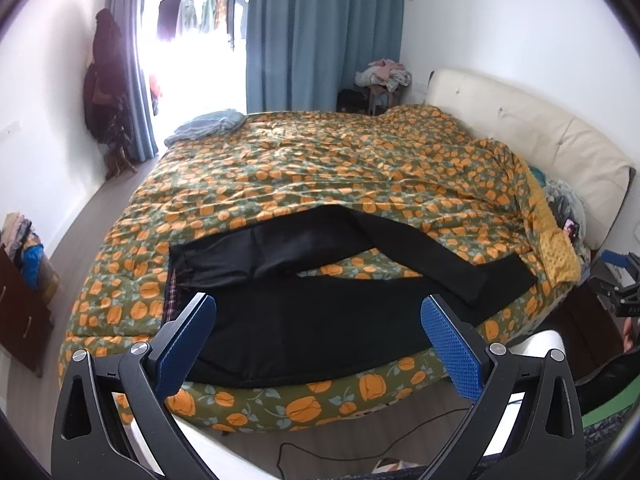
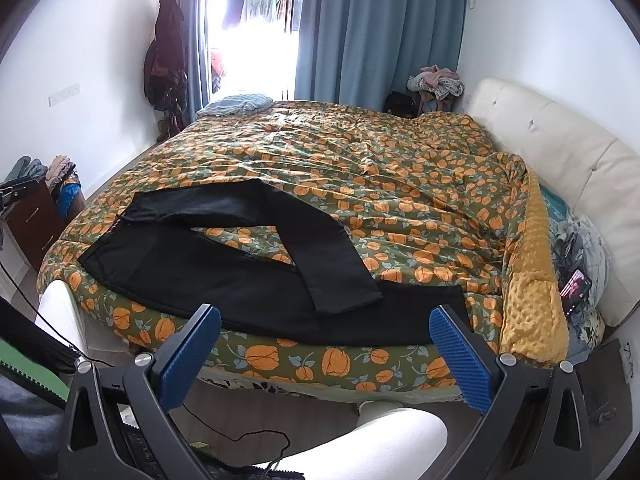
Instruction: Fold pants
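While both jaws gape empty | pants (image 1: 304,320) ahead on bed (image 1: 320,168), untouched

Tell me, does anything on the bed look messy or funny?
Yes. The black pants lie crooked: one leg bends across the other, and the near edge hangs slightly over the orange-flowered quilt. Both grippers are open, touching nothing.

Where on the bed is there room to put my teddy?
The quilt is bare between the black pants and the headboard. Crowded: the near edge under the pants, and the clothes heap by the headboard.
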`<action>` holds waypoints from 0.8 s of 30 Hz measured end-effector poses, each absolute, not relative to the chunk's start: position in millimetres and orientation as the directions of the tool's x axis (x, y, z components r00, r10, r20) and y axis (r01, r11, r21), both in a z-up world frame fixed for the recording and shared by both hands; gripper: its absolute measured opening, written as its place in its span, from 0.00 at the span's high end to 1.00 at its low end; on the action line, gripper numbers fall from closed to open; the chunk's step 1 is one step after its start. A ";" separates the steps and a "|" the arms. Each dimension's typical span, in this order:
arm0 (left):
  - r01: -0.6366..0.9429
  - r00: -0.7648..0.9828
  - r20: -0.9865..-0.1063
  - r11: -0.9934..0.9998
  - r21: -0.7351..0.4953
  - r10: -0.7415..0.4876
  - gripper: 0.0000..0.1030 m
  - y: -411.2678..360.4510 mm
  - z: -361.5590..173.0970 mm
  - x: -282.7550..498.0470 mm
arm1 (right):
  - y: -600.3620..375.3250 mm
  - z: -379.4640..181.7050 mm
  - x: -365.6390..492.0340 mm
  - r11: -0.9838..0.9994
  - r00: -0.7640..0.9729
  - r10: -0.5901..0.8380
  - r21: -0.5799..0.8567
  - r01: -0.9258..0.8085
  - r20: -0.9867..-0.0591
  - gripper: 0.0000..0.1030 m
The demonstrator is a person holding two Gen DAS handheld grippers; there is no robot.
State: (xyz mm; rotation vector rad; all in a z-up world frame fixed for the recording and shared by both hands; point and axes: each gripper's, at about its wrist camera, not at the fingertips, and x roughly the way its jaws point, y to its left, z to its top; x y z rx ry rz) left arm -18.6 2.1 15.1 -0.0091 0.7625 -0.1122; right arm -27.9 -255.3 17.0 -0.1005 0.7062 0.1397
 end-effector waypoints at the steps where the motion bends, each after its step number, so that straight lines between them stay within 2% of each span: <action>1: 0.099 0.721 -0.685 0.994 -0.048 -0.105 0.01 1.8 15.4 -18.9 | -255.8 17.6 -27.7 0.986 0.752 0.096 -0.041 -0.162 -0.652 0.00; 24: 0.102 0.756 -0.645 0.994 -0.048 -0.109 0.01 -2.5 18.6 -22.4 | -255.8 23.5 -27.1 0.984 0.747 0.148 0.019 -0.178 -0.648 0.00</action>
